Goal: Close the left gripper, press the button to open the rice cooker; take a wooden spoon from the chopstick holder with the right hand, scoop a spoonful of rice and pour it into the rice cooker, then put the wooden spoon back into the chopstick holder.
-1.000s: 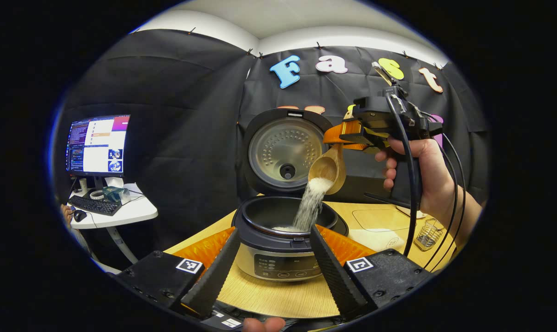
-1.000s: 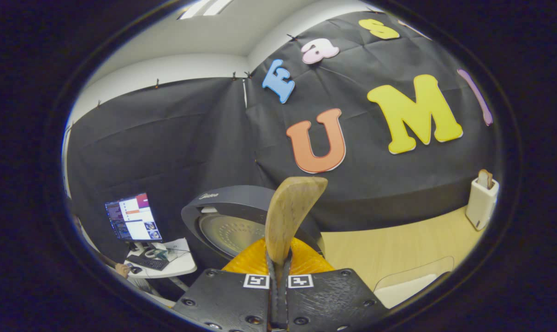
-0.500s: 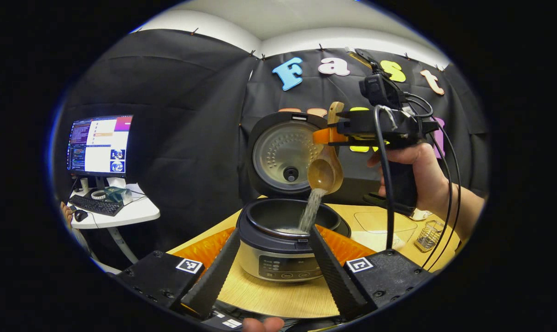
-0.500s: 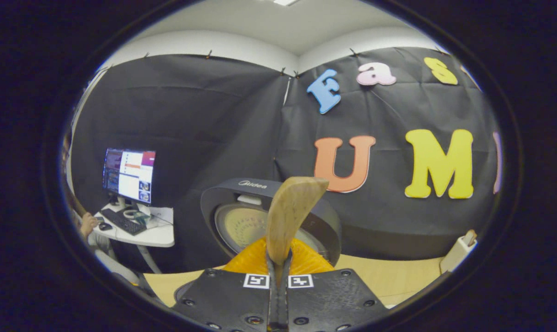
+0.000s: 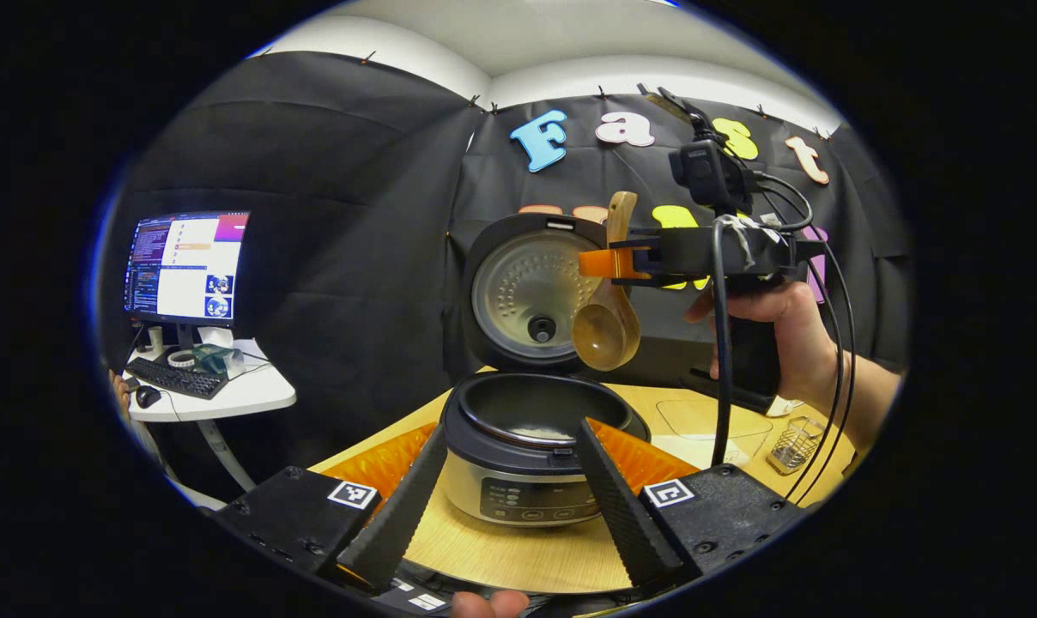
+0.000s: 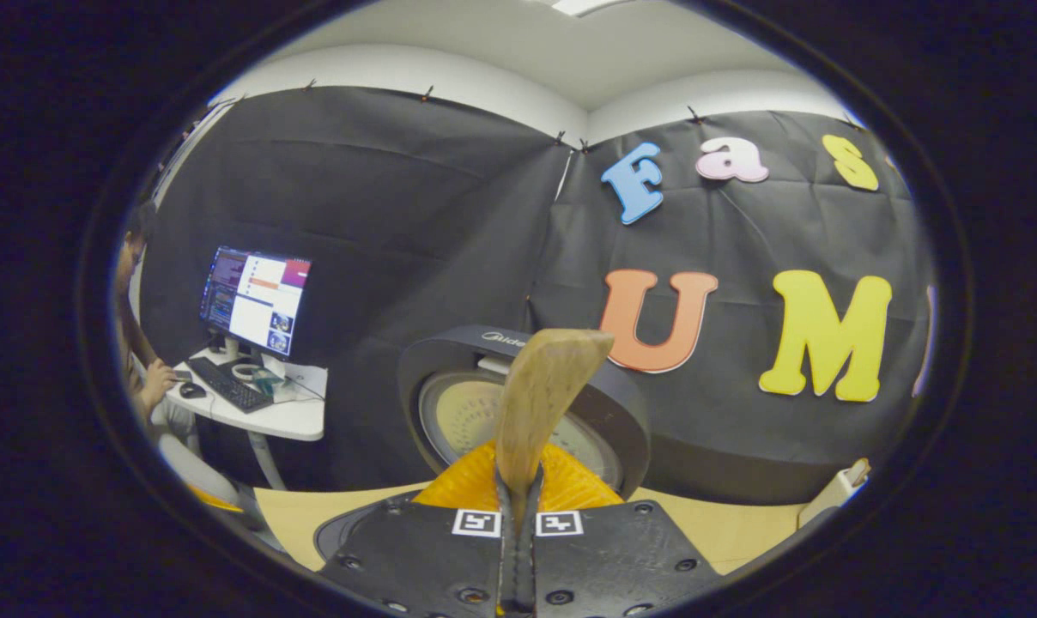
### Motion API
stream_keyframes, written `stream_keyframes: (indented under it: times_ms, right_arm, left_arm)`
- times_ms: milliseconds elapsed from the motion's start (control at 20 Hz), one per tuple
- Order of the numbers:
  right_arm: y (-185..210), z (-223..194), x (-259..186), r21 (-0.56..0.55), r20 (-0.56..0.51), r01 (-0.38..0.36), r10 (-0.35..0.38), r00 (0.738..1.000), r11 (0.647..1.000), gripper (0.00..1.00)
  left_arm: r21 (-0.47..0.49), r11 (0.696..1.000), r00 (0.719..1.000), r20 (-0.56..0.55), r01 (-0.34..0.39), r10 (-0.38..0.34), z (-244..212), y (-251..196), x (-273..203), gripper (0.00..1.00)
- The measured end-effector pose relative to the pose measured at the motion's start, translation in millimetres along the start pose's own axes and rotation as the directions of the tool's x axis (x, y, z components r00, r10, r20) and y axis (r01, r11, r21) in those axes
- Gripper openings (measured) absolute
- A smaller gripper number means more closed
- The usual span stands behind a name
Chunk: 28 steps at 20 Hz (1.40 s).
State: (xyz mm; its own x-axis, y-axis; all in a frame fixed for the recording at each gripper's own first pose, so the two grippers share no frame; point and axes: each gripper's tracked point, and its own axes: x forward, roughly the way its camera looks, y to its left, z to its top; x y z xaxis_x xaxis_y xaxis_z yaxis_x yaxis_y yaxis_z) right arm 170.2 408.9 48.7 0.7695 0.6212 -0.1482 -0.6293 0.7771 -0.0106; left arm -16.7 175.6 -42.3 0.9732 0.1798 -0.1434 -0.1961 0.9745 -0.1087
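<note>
- The counter is pale wood and carries the rice cooker at its middle, with the booth's black cloth wall behind it.
- The rice cooker stands with its lid swung upright at the back; the dark inner pot is open to view with a little white rice on its bottom. In the right gripper view the lid rises just behind the claw.
- A side desk at the far left holds a lit monitor and a keyboard; a person's hand rests by the mouse there.
- The left claw is spread wide and grips nothing, its two fingers framing the front of the cooker.
- The right claw, held in a hand, is clamped on the wooden spoon. In the right gripper view the right claw is pinched on the handle, which sticks up between its fingers.
- The wooden spoon hangs bowl-down above the back edge of the pot, in front of the lid, clear of the cooker; its bowl looks empty.
- A wire-mesh chopstick holder stands on the counter at the far right, well apart from the cooker.
</note>
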Motion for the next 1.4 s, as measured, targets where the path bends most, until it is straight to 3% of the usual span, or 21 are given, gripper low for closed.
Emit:
stream_keyframes:
  times_ms: [150,350,650,850,1100,1300,1400]
  right_arm:
    - [-18.4,10.2,-19.7,0.142,0.023,0.0,-0.004,1.0,0.99,0.02]
    - [-64.7,18.5,-61.3,0.321,0.048,0.03,-0.048,0.998,0.947,0.0]
    - [-176.7,0.3,-140.7,0.419,0.015,0.211,-0.239,0.971,0.883,0.0]
    - [-261.1,-34.6,-207.6,0.441,-0.038,0.383,-0.409,0.912,0.812,0.0]
    - [-340.7,-70.7,-279.4,0.466,-0.075,0.553,-0.592,0.803,0.691,0.0]
    - [-362.7,-112.2,-297.9,0.399,-0.108,0.632,-0.65,0.752,0.665,0.0]
    - [-367.4,-132.8,-296.2,0.392,-0.135,0.645,-0.653,0.745,0.656,0.0]
  left_arm:
    - [0.006,1.0,1.0,0.01,0.01,-0.01,3.5,-6.4,-1.8,0.97]
    - [0.026,0.999,0.999,0.022,0.032,-0.032,7.3,-20.6,-3.6,0.97]
    - [0.066,0.996,0.997,0.046,0.058,-0.061,13.3,-48.7,-4.3,0.97]
    - [0.031,0.997,0.994,0.081,0.074,-0.076,18.6,-66.3,-1.8,0.97]
    - [0.047,0.995,0.993,0.066,0.09,-0.093,11.7,-78.0,2.5,0.97]
    - [0.04,0.991,0.991,0.049,0.125,-0.126,6.9,-91.5,2.2,0.97]
    - [0.043,0.989,0.988,0.051,0.143,-0.145,8.5,-97.0,0.4,0.97]
